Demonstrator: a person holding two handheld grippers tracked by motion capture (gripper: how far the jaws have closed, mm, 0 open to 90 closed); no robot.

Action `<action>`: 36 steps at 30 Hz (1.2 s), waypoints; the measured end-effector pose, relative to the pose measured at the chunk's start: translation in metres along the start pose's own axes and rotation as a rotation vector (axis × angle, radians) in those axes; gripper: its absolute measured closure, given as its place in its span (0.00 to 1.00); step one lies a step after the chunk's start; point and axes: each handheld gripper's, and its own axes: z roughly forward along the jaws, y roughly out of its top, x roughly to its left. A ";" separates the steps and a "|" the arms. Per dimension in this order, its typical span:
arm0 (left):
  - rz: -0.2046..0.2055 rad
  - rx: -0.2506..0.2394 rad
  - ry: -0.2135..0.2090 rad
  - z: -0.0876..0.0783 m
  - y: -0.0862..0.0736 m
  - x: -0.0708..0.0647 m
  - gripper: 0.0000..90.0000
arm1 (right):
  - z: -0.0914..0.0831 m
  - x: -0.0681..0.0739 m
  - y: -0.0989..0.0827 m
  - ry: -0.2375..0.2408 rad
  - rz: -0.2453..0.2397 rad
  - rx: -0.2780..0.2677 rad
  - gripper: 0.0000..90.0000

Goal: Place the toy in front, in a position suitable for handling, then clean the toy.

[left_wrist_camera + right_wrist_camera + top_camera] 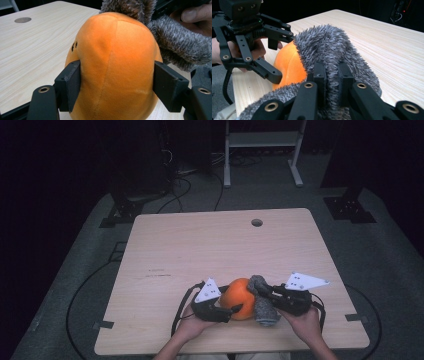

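Observation:
A round orange plush toy (239, 296) lies near the table's front edge, with a grey furry piece (263, 309) draped against its right side. My left gripper (234, 308) comes in from the left. In the left gripper view, its pads (71, 83) press on both flanks of the orange plush (117, 57). My right gripper (261, 293) reaches in from the right. The right gripper view shows my right gripper (332, 76) shut on a fold of the grey fur (329, 47). The left gripper (283, 56) clasps the orange body (289, 67) beyond it.
The light wooden table (200, 245) has a round cable hole (257, 222) at its far side. A white metal frame (262, 140) and black stand bases (122, 210) stand on the grey floor behind the table. Cables trail from both grippers.

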 end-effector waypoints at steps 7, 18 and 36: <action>0.061 0.007 0.008 0.002 0.000 -0.007 0.34 | 0.004 0.023 0.017 0.033 -0.111 -0.020 0.89; 0.027 -0.013 0.047 0.000 0.003 -0.005 0.38 | -0.006 0.012 0.006 -0.004 -0.043 0.002 0.90; 0.043 0.073 -0.032 0.012 0.005 -0.010 0.10 | -0.011 0.016 0.009 0.003 -0.078 0.015 0.90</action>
